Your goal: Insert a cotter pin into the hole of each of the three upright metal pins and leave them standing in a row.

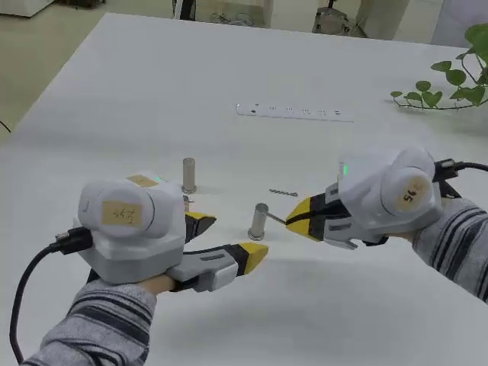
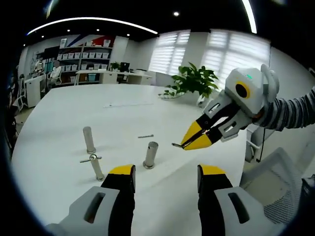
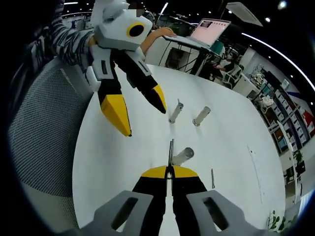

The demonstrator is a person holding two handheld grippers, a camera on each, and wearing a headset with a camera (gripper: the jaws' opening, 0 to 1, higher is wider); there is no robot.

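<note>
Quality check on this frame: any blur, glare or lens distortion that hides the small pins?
Head view: even light, faint shadows on the table, mild softness; the loose cotter pin is a thin streak. Left gripper view: fisheye bends the ceiling light strip; windows bright without washing out. Right gripper view: rolled, table edge curved, held cotter pin in the right tongs crisp.

- In the head view, my left claw (image 1: 236, 235) hides most of 1 metal pin (image 1: 186, 203); I see just a sliver of it.
- In the right gripper view, the cotter pin (image 3: 171, 150) pinched in my right claw (image 3: 170, 169) overlaps the nearest pin (image 3: 183, 156); I cannot tell whether they touch.
- The pins' holes are too small to make out.
- The plant (image 1: 457, 80) is cut off at the head view's right edge.
- The white strip (image 1: 293, 112) on the surface (image 1: 152, 91) is too blurred to identify.
</note>
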